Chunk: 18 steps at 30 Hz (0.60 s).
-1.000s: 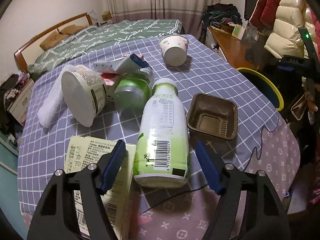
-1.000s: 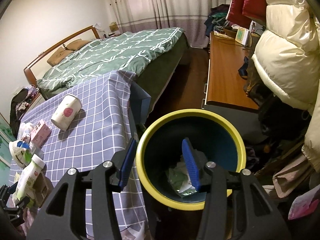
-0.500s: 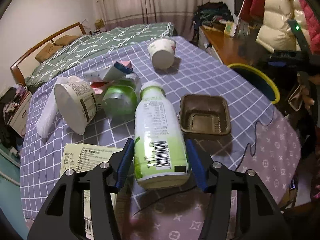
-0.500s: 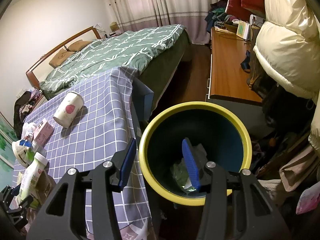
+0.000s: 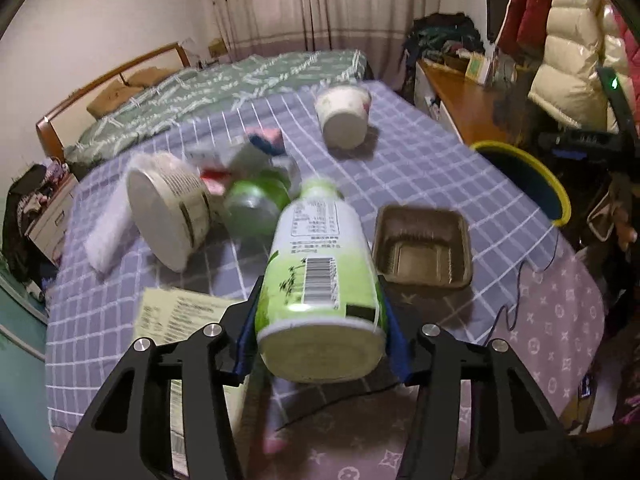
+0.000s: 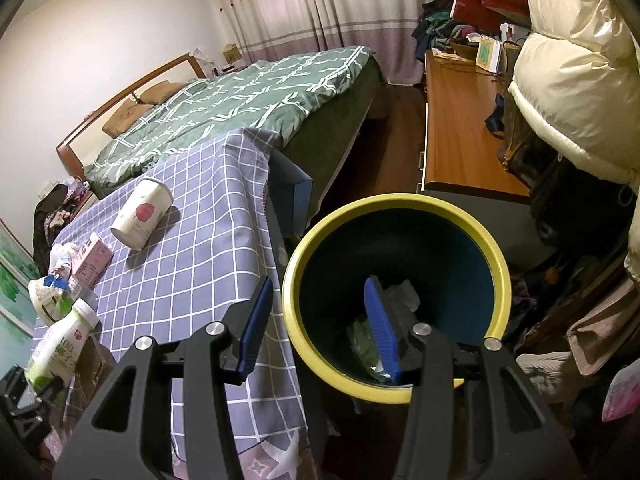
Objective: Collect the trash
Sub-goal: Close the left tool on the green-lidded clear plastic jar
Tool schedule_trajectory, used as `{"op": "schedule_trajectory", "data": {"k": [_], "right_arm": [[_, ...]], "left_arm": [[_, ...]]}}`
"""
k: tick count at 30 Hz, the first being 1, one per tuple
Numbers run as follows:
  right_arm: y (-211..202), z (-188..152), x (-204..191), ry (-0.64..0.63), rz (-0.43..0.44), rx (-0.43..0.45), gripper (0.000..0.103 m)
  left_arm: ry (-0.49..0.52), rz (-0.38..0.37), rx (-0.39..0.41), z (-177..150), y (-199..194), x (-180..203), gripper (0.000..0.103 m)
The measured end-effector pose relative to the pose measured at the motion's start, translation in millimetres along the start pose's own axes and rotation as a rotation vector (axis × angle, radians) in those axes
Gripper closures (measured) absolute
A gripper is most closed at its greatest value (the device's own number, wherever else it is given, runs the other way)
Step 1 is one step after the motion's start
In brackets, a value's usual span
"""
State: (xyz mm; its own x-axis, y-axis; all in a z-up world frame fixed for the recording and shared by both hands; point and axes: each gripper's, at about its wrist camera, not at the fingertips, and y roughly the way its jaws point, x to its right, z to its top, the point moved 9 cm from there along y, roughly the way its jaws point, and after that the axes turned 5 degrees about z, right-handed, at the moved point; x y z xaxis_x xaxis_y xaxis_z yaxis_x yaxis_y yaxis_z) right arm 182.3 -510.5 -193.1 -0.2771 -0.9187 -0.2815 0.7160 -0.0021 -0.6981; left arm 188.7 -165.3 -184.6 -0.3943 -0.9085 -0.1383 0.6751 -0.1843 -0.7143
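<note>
Table (image 5: 420, 168), checked cloth, fills mid-frame in the left view. Bin (image 6: 496, 280), yellow rim, lower centre of the right view. Left gripper (image 5: 320, 332) angled down, jaws clamped on the green-white bottle (image 5: 320, 280) near its base, bottom centre. Right gripper (image 6: 316, 324) angled down over the bin rim, jaws half apart, holding nothing.

Bottle (image 5: 320, 280): glossy plastic, printed label. Tray (image 5: 422, 248): thin brown plastic, semi-gloss. Tablecloth (image 5: 420, 168): matt checked cloth. Bin (image 6: 396, 240): smooth plastic. Cup (image 6: 142, 214): paper.
</note>
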Motion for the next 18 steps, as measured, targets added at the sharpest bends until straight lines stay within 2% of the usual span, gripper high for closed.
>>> {"op": "schedule_trajectory", "data": {"k": [7,18], "right_arm": [[-1.6,-1.9,-0.5,-0.003,0.007,0.002,0.057],[-4.6,-5.0,0.5,0.002,0.02,0.01,0.057]], "left_arm": [[-0.003,0.012,0.08,22.5,-29.1,-8.5,0.051],[-0.029,0.022,0.121,41.3,-44.3,-11.9,0.051]]}}
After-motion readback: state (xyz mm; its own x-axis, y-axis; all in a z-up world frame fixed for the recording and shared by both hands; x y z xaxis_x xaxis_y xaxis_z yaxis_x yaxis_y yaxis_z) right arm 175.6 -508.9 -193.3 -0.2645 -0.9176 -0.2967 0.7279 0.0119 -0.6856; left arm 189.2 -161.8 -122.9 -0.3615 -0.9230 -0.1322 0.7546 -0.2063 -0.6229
